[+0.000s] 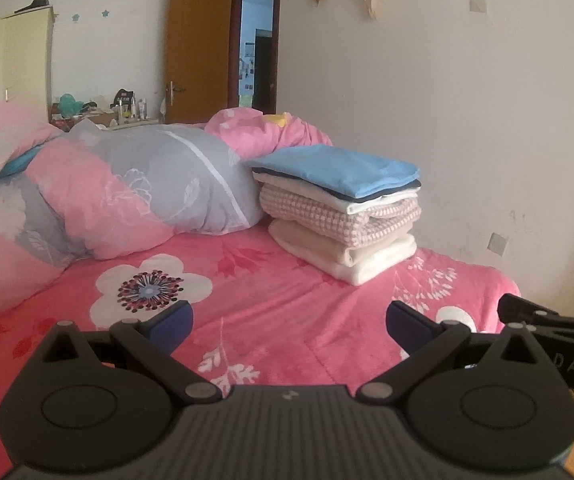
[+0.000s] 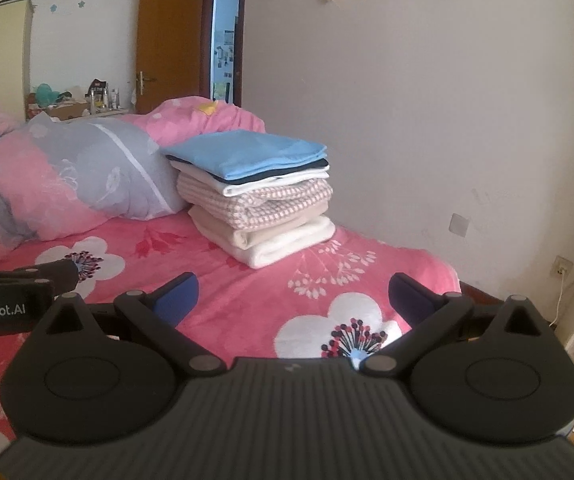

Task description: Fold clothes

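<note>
Left wrist view: folded clothes [image 1: 339, 208] are seen stacked beside the quilt [image 1: 159, 184]; no loose garment is seen. Both grippers' fingers [image 1: 171, 324] are spread, empty.

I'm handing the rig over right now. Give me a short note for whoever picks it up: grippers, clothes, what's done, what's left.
Left gripper: open, empty, above the pink bedspread.
Right gripper: open, empty, beside it.
Folded stack sits on the bed near the wall, blue piece on top, against the rolled quilt.
Done: the stacked pieces look folded.
Left: no unfolded clothing shows in either view; check outside the frame.
</note>
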The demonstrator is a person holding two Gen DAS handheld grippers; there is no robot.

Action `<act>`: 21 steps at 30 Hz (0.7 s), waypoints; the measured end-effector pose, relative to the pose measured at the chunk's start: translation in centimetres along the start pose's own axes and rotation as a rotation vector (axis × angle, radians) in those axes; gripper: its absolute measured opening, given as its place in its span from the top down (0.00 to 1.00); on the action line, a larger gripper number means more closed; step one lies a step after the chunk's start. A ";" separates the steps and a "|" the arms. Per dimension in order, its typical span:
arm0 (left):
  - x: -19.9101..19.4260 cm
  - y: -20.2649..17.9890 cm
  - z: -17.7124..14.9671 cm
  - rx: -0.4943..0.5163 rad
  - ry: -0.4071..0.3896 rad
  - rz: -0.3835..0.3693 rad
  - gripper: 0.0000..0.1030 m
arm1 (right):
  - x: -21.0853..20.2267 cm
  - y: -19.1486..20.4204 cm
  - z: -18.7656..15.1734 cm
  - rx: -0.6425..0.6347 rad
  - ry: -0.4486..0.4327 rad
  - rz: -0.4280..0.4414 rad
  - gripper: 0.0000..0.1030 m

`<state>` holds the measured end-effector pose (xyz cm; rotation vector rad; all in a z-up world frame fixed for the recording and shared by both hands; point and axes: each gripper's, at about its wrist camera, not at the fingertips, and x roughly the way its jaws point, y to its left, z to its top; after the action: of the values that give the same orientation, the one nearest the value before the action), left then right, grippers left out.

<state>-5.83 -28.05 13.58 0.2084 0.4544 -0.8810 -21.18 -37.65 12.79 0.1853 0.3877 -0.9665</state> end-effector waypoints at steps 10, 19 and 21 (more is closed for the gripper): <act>0.3 -0.5 0.0 0.006 -0.001 0.025 0.00 | 1.1 -0.4 0.1 0.006 0.002 0.014 0.01; 0.0 0.1 0.0 -0.007 -0.004 0.033 0.00 | 1.0 0.2 0.2 -0.005 -0.002 0.029 0.01; 0.0 0.3 0.1 -0.009 -0.006 0.033 0.00 | 0.8 0.4 0.3 -0.009 -0.004 0.032 0.01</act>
<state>-5.60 -27.87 13.66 0.2042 0.4477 -0.8465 -20.38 -38.16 12.69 0.1812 0.3845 -0.9333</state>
